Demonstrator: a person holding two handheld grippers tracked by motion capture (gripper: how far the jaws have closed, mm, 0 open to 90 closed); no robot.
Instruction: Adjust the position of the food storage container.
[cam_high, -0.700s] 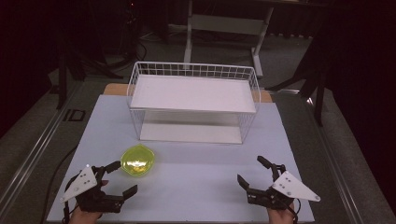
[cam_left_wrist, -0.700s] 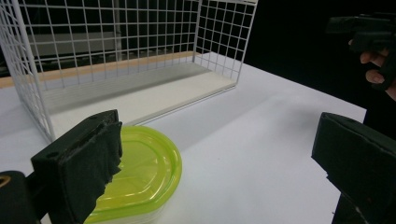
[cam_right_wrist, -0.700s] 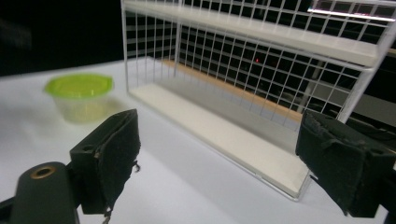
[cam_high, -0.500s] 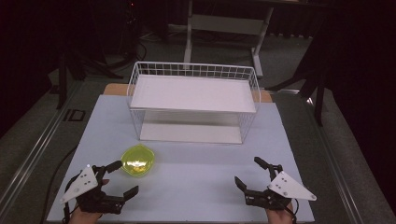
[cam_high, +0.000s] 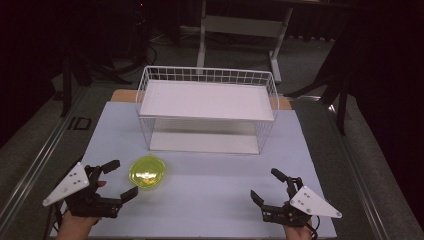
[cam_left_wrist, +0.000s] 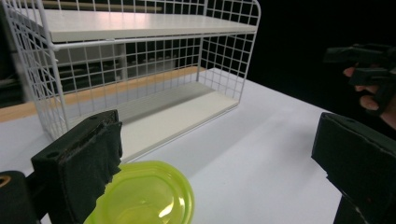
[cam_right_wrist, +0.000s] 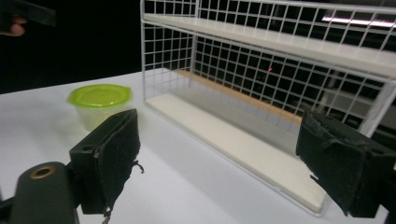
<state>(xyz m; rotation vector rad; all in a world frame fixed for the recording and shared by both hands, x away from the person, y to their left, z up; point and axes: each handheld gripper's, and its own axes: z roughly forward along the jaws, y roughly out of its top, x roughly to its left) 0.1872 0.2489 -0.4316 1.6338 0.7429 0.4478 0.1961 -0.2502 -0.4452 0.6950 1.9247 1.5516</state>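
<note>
1. A small lidded container (cam_high: 147, 171) in yellow-green translucent plastic is seen on the white table (cam_high: 215, 200), left of centre, in front of the left end of the wire shelf rack (cam_high: 207, 107) and apart from it.
2. Handling, judged: it is taken to be light, thin-walled and somewhat flexible, with a smooth, likely slippery surface. Contents cannot be told. A firm squeeze on the walls is expected to deform it or pop the lid.
3. Grip point, judged: the body just below the lid rim is preferred, jaws on opposite sides, so that the rim acts as a stop against slipping. The lid edge alone is not advised.
4. The left gripper (cam_high: 112, 181) is held with jaws spread wide, nothing between them. The container lies at about 1 o'clock from it in the high view, just beyond the jaw tips, near but not touched.
5. In the left gripper view the container (cam_left_wrist: 144, 193) is seen low, beside the left-hand jaw, not centred in the gap.
6. The right gripper (cam_high: 270, 187) is likewise spread and empty. The container is at about 9–10 o'clock from it, well apart.
7. In the right gripper view the container (cam_right_wrist: 100, 106) stands upright beyond the left-hand jaw, lid on.
</note>
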